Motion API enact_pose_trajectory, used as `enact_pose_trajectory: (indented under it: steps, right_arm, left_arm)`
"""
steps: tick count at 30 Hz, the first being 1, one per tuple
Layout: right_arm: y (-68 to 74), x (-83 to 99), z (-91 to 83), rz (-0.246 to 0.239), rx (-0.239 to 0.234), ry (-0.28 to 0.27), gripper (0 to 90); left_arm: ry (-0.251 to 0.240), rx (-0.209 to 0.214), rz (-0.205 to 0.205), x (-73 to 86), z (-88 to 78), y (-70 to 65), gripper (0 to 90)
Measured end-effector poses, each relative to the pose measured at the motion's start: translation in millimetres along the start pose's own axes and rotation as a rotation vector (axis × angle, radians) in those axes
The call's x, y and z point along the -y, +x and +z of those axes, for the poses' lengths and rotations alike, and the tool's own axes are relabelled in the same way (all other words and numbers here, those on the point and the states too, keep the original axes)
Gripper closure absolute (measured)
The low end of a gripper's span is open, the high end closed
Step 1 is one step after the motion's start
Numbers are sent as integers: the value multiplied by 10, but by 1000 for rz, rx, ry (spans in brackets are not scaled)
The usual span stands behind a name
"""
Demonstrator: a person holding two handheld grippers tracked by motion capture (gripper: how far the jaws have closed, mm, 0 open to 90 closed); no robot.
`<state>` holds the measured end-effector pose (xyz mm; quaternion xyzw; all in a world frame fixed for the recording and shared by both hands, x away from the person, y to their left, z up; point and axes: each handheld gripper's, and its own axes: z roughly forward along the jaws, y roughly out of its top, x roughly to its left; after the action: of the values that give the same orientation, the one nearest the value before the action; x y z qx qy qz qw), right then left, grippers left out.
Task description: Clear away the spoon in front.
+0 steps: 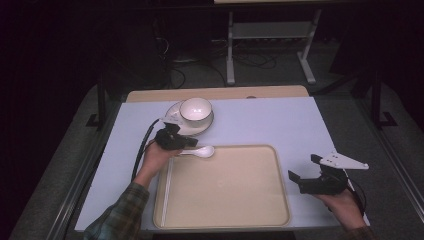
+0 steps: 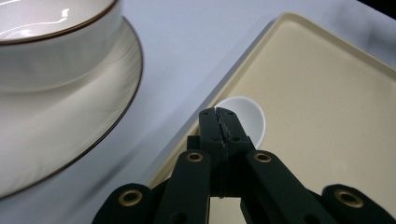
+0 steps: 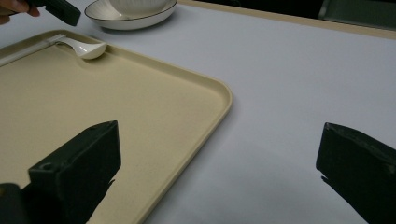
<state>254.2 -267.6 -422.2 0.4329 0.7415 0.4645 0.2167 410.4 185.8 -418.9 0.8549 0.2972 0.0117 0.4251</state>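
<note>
One glossy white spoon (image 1: 200, 151) is gripped by the closed left gripper (image 2: 219, 122), at the smooth beige tray's (image 1: 225, 200) 11 o'clock corner. One gold-rimmed bowl (image 1: 195, 110) is carried on one round plate (image 1: 172, 112). The right gripper (image 3: 219, 186) is held wide.

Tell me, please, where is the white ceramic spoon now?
In the high view, the white ceramic spoon lies on the far-left rim of the beige plastic tray, just in front of the white bowl, its handle in the shut left gripper.
</note>
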Motion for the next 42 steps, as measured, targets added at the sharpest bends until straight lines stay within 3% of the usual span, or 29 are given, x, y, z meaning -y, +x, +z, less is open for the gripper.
enact_pose_trajectory:
  steps: [4, 16, 31, 42]
  right_arm:
    - [0, 1, 0, -1, -3, 1, 0]
    - [-2, 2, -2, 3, -6, -1, 0]
    - [-6, 1, -13, 5, -4, -5, 0]
    - [-5, 2, -15, 4, -3, -4, 0]
  left_arm:
    - [19, -7, 11, -123, 193, -47, 899]
    - [63, -7, 28, -231, 481, -91, 899]
    - [92, 16, 33, -169, 441, -235, 899]
    - [120, 47, 27, -4, 378, -371, 900]
